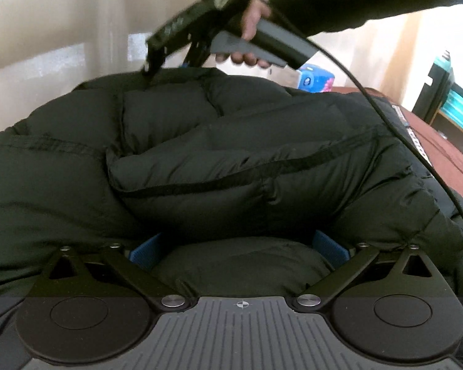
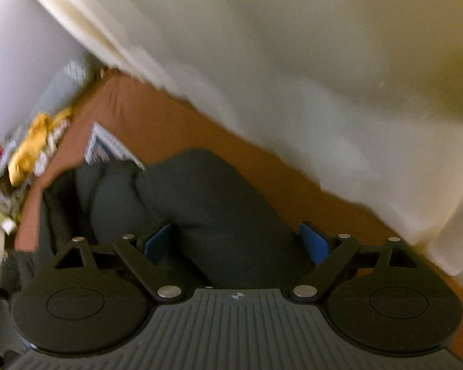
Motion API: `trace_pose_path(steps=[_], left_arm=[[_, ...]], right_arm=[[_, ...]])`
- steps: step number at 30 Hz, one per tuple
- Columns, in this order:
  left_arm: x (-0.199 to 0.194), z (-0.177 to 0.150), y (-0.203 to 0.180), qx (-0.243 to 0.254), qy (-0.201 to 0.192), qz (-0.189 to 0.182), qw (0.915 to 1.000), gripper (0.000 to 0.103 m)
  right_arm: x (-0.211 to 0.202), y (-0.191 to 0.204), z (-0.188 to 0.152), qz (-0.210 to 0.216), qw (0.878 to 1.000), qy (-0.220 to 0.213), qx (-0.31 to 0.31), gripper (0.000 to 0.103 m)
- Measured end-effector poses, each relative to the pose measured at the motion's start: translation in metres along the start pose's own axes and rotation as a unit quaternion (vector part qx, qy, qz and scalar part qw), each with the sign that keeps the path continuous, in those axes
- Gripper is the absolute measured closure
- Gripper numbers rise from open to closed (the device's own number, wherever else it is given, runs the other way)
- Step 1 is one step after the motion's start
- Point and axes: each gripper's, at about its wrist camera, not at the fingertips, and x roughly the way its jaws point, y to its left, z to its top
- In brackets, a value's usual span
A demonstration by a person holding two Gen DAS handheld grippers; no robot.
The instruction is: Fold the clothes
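Observation:
A black puffer jacket (image 1: 219, 141) lies bunched on a reddish-brown bed (image 1: 453, 154). My left gripper (image 1: 237, 246) is open, its blue pads (image 1: 145, 251) set wide with a padded fold of the jacket bulging between them. My right gripper (image 1: 151, 74) shows in the left wrist view at the jacket's far top edge, tips down on the fabric. In the right wrist view that gripper (image 2: 237, 243) is open, blue pads (image 2: 313, 243) wide apart around a rounded part of the jacket (image 2: 206, 197). This view is blurred.
A cream wall (image 2: 324, 61) runs along the bed's (image 2: 132, 108) far side. A heap of yellow and red clothes (image 2: 31, 151) and a patterned cloth (image 2: 105, 148) lie at the left. A blue pack (image 1: 314, 78) and a shelf (image 1: 447, 101) stand at the right. A cable (image 1: 385, 123) crosses the jacket.

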Motion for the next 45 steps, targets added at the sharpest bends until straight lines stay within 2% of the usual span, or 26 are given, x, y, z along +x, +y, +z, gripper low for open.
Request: trace_pose_path(steps=[2, 6, 9, 13, 17, 24, 28, 35, 40, 45], left_arm=[[-0.002, 0.000, -0.001, 0.001, 0.001, 0.001, 1.0000, 0.001], [-0.004, 0.003, -0.004, 0.003, 0.008, 0.005, 0.9999, 0.001], [-0.012, 0.012, -0.008, 0.000, 0.026, 0.012, 0.9996, 0.000], [-0.045, 0.021, -0.010, -0.035, 0.033, 0.001, 0.9988, 0.001], [-0.077, 0.014, -0.015, -0.067, 0.030, -0.013, 0.9973, 0.001], [-0.072, -0.009, -0.031, -0.041, 0.024, 0.019, 0.9987, 0.000], [-0.074, -0.013, -0.037, -0.033, 0.016, 0.028, 0.9989, 0.000], [-0.093, -0.023, -0.036, -0.044, 0.007, 0.014, 0.9989, 0.000], [-0.127, -0.037, -0.027, -0.064, 0.007, -0.004, 0.9979, 0.000], [-0.154, -0.059, -0.007, -0.083, 0.013, 0.006, 0.9965, 0.000]], right_arm=[[0.012, -0.004, -0.001, 0.005, 1.000, 0.024, 0.010, 0.017], [0.003, 0.005, 0.001, 0.027, 0.999, 0.010, 0.030, 0.077], [-0.027, 0.026, 0.007, 0.027, 0.999, -0.014, 0.019, 0.089], [-0.077, 0.066, 0.011, 0.022, 0.999, -0.048, -0.013, 0.092], [-0.120, 0.111, 0.009, 0.015, 0.996, -0.072, -0.044, 0.092], [-0.174, 0.188, -0.009, -0.009, 0.990, -0.116, -0.086, 0.094], [-0.193, 0.243, -0.031, -0.022, 0.985, -0.125, -0.116, 0.095], [-0.218, 0.323, -0.081, -0.022, 0.978, -0.156, -0.137, 0.096], [-0.214, 0.348, -0.115, -0.019, 0.981, -0.155, -0.119, 0.096], [-0.215, 0.367, -0.137, -0.028, 0.980, -0.174, -0.092, 0.096]])
